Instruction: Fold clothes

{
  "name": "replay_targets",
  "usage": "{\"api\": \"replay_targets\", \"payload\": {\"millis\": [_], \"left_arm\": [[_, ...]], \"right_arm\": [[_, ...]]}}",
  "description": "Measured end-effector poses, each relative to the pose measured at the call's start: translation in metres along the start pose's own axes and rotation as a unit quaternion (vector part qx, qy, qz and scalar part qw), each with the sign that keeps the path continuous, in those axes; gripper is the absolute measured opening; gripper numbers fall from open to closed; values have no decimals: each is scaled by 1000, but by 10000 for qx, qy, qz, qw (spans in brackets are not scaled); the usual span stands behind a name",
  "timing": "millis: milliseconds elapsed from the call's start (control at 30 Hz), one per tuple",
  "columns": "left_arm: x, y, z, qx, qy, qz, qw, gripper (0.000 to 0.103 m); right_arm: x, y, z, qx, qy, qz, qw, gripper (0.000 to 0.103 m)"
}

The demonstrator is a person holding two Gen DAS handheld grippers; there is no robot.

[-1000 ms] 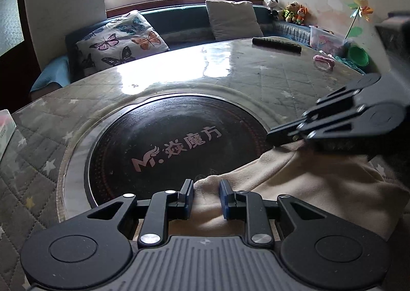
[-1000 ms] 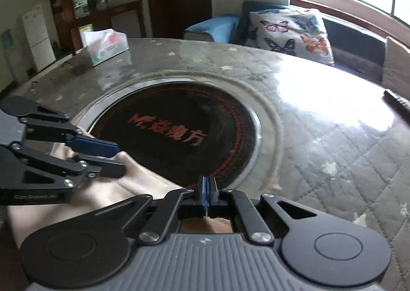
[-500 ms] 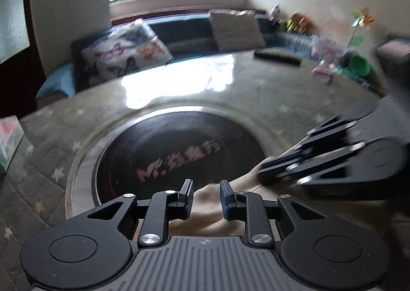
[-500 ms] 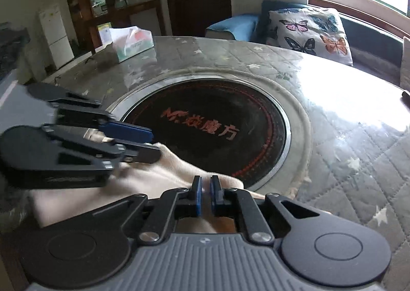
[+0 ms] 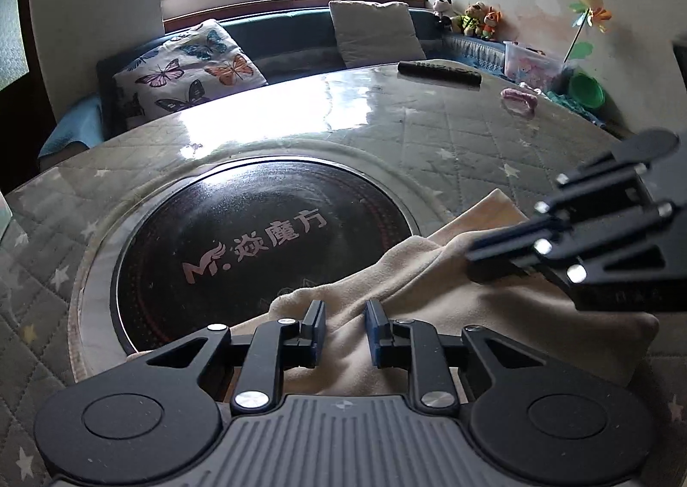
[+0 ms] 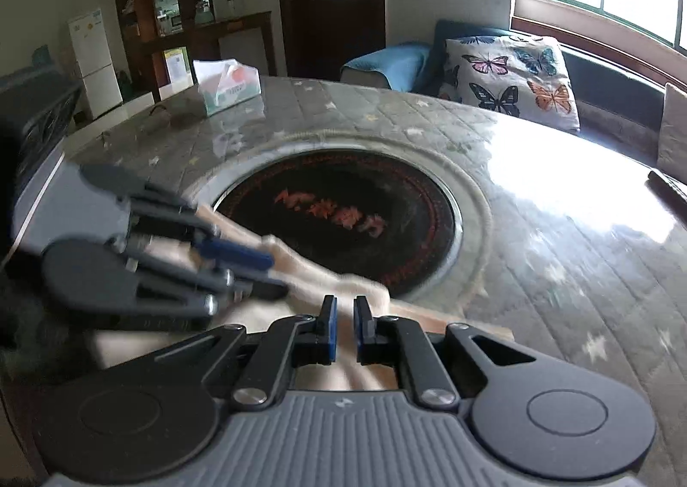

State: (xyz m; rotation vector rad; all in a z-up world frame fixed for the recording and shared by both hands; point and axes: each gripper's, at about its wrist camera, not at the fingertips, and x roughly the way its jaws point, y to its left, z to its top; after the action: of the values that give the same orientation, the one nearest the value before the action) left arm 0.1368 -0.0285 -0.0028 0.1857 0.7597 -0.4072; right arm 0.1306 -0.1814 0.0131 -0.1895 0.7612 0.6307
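Observation:
A beige garment (image 5: pixel 433 298) lies bunched on the near edge of the round table (image 5: pixel 429 131), partly over the black centre disc (image 5: pixel 257 238). My left gripper (image 5: pixel 345 330) is open just above the cloth, holding nothing. My right gripper (image 6: pixel 345 330) is open a little, above the same garment (image 6: pixel 309 272). The right gripper also shows at the right in the left wrist view (image 5: pixel 485 259), over the garment. The left gripper shows blurred at the left in the right wrist view (image 6: pixel 275 276).
A black remote (image 5: pixel 438 73) and a pink item (image 5: pixel 519 101) lie at the table's far side. A tissue box (image 6: pixel 227 86) stands at the far left edge. A sofa with a butterfly cushion (image 5: pixel 189 71) runs behind the table, under the window.
My right gripper was shut on the garment's edge and has opened, letting it go. Both grippers have lifted and drawn back. The garment now lies looser on the table.

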Motion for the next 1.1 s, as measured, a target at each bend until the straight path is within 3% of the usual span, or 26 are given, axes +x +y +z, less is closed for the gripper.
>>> {"api": "replay_targets", "payload": {"millis": [100, 267, 367, 533, 667, 767, 967, 1100], "left_arm": [[1, 0, -1, -17, -6, 27, 10000, 23], [2, -2, -1, 4, -1, 97, 10000, 23], [2, -4, -1, 27, 2, 144, 9999, 23], [2, -6, -2, 46, -15, 208, 9998, 23], [2, -8, -2, 100, -29, 247, 9996, 23], [2, -8, -3, 96, -41, 258, 9996, 23], [-12, -10, -5, 69, -169, 303, 9994, 31], [-37, -17, -14, 114, -361, 264, 9989, 32]], "right_arm": [[-2, -9, -18, 88, 130, -218, 9996, 8], [-15, -37, -31, 589, -55, -316, 9977, 5], [-29, -35, -29, 472, -190, -472, 9976, 7], [-52, -26, -35, 437, -292, -288, 9982, 8], [-59, 0, -52, 13, -137, -118, 9998, 8], [-55, 9, -68, -373, 123, -391, 9985, 9], [-73, 4, -67, -208, -51, -573, 9981, 12], [-83, 9, -66, -211, -205, -539, 9981, 12]]}}
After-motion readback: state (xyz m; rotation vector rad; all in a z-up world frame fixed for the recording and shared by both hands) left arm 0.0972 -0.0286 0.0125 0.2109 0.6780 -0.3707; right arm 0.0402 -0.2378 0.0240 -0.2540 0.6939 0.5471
